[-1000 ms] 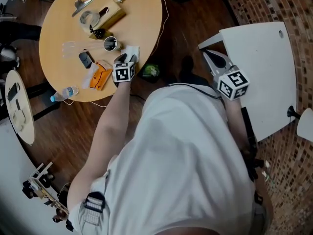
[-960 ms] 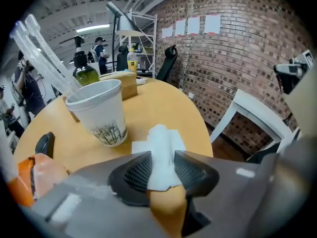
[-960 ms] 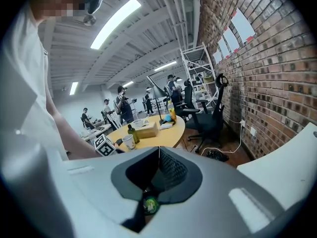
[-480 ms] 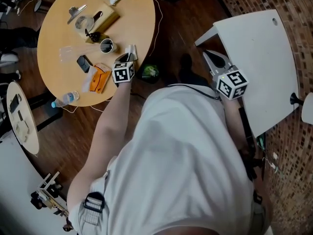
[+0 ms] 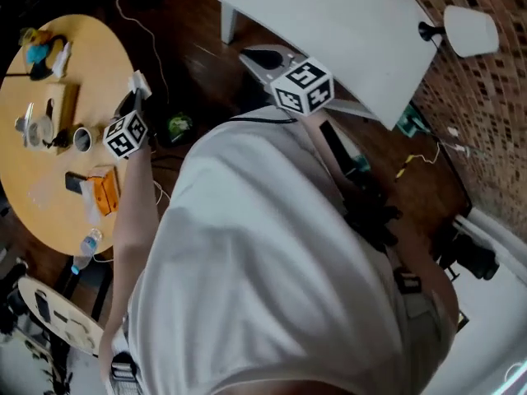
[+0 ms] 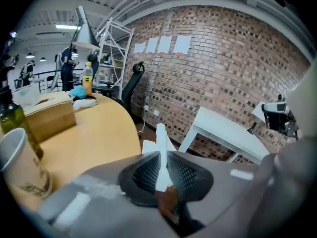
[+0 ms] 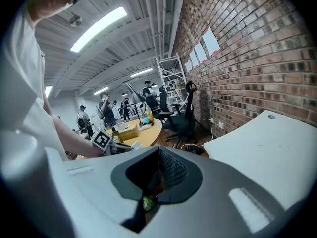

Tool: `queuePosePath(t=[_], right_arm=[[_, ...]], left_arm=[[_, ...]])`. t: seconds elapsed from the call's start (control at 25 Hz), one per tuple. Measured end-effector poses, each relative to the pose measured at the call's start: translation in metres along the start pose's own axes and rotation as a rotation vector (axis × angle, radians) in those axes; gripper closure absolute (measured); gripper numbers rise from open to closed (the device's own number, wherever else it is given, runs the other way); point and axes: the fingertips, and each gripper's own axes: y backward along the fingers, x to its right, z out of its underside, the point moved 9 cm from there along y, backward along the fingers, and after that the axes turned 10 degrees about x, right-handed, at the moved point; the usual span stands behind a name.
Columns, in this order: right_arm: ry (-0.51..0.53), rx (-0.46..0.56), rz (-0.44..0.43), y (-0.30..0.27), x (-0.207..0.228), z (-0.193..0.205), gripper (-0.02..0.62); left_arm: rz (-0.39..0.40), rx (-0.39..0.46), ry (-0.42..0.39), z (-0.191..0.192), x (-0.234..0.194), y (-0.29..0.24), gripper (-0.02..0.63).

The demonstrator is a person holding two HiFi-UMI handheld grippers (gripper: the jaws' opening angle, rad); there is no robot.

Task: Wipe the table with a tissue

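Note:
A white tissue [image 6: 161, 155] stands upright between the pads of my left gripper [image 6: 162, 171], which is shut on it. In the head view that left gripper [image 5: 134, 89] hangs over the floor just off the round wooden table [image 5: 33, 171], the tissue [image 5: 138, 80] sticking out of its tip. My right gripper [image 5: 257, 58] sits at the near edge of the white table [image 5: 346, 23]. In its own view the right gripper [image 7: 158, 168] has its jaws pressed together with nothing between them, and the white table [image 7: 267, 143] lies to its right.
The round table carries a wooden tissue box [image 6: 49, 118], a paper cup [image 6: 17, 157], a dark bottle [image 6: 15, 123], a phone [image 5: 76, 183] and an orange item [image 5: 104, 194]. A black office chair [image 7: 181, 118] stands beyond it, and a brick wall [image 6: 237, 68] runs behind the white table.
The left gripper closed on the tissue at the round table's edge, then lifted it off and carried it over the floor toward the white table. The head view swung right.

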Motion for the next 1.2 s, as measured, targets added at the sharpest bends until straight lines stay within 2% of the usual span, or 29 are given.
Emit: queuePosePath(t=[0.12, 0.28, 0.36, 0.64, 0.88, 1.2], right_arm=[[-0.046, 0.014, 0.005, 0.011, 0.009, -0.009, 0.586], [-0.173, 0.085, 0.077, 0.051, 0.041, -0.019, 0.586], [-0.202, 0.125, 0.105, 0.062, 0.057, -0.022, 0.586], [-0.169, 0.166, 0.165, 0.092, 0.097, -0.026, 0.586], [-0.186, 0.181, 0.238, 0.141, 0.149, -0.017, 0.586], [-0.253, 0.200, 0.314, 0.184, 0.213, 0.003, 0.586]], left_arm=[[0.029, 0.010, 0.049, -0.001, 0.013, -0.009, 0.561], [0.134, -0.007, 0.048, -0.016, 0.065, -0.038, 0.560], [0.179, -0.013, 0.042, -0.021, 0.085, -0.051, 0.560], [0.439, -0.001, 0.015, -0.037, 0.166, -0.096, 0.561], [0.604, -0.021, -0.025, -0.056, 0.259, -0.148, 0.561], [0.715, -0.108, -0.086, -0.062, 0.338, -0.203, 0.563]])
